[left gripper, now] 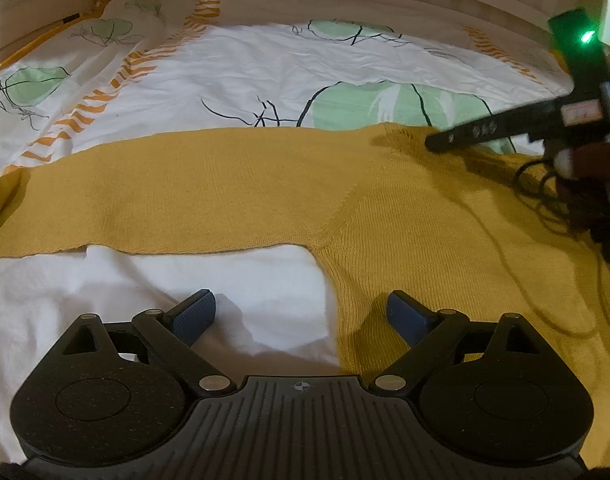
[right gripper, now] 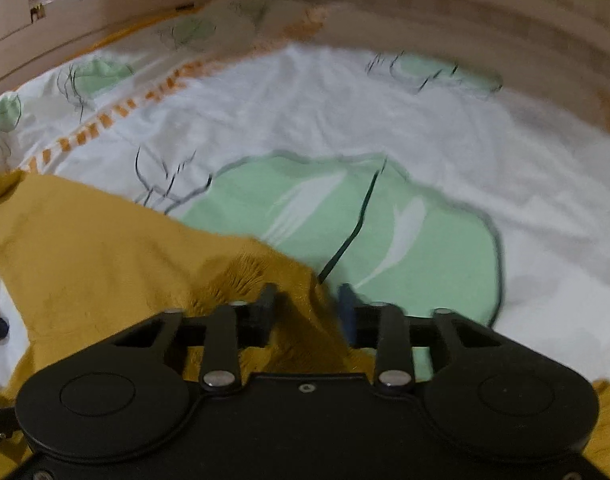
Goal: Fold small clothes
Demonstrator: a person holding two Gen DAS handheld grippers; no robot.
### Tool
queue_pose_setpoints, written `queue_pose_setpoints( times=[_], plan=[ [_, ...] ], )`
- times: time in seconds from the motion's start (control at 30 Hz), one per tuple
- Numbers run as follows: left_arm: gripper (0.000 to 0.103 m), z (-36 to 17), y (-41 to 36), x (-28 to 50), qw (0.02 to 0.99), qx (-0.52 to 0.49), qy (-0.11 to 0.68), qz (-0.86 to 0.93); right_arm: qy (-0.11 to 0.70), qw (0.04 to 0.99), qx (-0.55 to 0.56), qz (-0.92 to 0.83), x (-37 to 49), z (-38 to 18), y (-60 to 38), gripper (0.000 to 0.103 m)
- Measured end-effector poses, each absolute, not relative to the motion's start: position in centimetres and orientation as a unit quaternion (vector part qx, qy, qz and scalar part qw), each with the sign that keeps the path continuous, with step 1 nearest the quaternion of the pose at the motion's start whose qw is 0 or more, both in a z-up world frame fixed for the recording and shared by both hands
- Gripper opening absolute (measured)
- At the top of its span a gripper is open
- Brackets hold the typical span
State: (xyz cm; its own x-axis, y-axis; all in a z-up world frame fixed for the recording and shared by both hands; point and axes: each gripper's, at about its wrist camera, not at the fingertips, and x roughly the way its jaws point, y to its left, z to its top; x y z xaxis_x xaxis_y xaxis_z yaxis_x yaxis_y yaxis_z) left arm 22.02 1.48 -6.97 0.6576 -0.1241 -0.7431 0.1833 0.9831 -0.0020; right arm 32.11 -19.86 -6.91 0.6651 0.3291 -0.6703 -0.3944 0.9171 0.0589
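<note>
1. A mustard knit sweater [left gripper: 233, 184] lies spread flat across a bed sheet [left gripper: 241, 68] printed with green leaves and orange stripes, one sleeve stretched out to the left.
2. The left gripper [left gripper: 301, 316] hangs over the sweater's lower edge with its jaws wide apart and nothing between them; one finger is above white fabric, the other above the knit.
3. The right gripper [right gripper: 307, 308] has its jaws drawn narrow on a bunched fold of the sweater [right gripper: 105, 248] at its far edge, the knit puckered around the fingers.
</note>
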Motion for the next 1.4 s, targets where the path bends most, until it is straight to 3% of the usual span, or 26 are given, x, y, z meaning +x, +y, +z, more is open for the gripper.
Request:
queue_pose_setpoints(
  times=[0.07, 0.27, 0.37, 0.4, 0.47, 0.57, 0.7, 0.9, 1.4],
  plan=[
    [0.094, -6.9, 1.5, 22.0, 0.909, 0.037, 0.407, -0.086, 0.348, 0.911, -0.077, 0.209, 31.2, -7.2, -18.8, 0.013],
    [0.093, -6.7, 1.8, 22.2, 0.906, 0.033, 0.412, -0.095, 0.337, 0.924, -0.106, 0.148, 31.8, -7.6, -17.8, 0.013],
    [0.093, -6.7, 2.0, 22.1, 0.907, 0.032, 0.41, -0.095, 0.32, 0.93, -0.119, 0.139, 30.8, -7.4, -17.3, 0.028],
    [0.093, -6.7, 2.0, 22.0, 0.907, 0.033, 0.409, -0.095, 0.316, 0.933, -0.107, 0.137, 30.4, -7.0, -17.5, 0.042],
    [0.093, -6.6, 2.2, 21.9, 0.908, 0.035, 0.407, -0.097, 0.304, 0.94, -0.076, 0.136, 29.2, -6.0, -18.1, 0.062],
    [0.093, -6.7, 2.7, 22.0, 0.907, 0.031, 0.407, -0.099, 0.295, 0.944, -0.045, 0.141, 26.8, -4.5, -19.0, 0.07],
    [0.093, -6.3, 3.2, 21.9, 0.906, 0.038, 0.412, -0.09, 0.307, 0.938, 0.021, 0.16, 23.5, -3.4, -20.6, 0.088],
    [0.092, -4.0, 6.7, 21.3, 0.922, 0.056, 0.383, -0.028, 0.322, 0.926, 0.1, 0.17, 18.3, -3.6, -23.4, 0.089],
    [0.091, 0.7, 18.5, 23.2, 0.921, 0.175, 0.331, 0.112, 0.315, 0.926, 0.104, 0.179, 10.4, -5.7, -24.1, 0.09]
  ],
)
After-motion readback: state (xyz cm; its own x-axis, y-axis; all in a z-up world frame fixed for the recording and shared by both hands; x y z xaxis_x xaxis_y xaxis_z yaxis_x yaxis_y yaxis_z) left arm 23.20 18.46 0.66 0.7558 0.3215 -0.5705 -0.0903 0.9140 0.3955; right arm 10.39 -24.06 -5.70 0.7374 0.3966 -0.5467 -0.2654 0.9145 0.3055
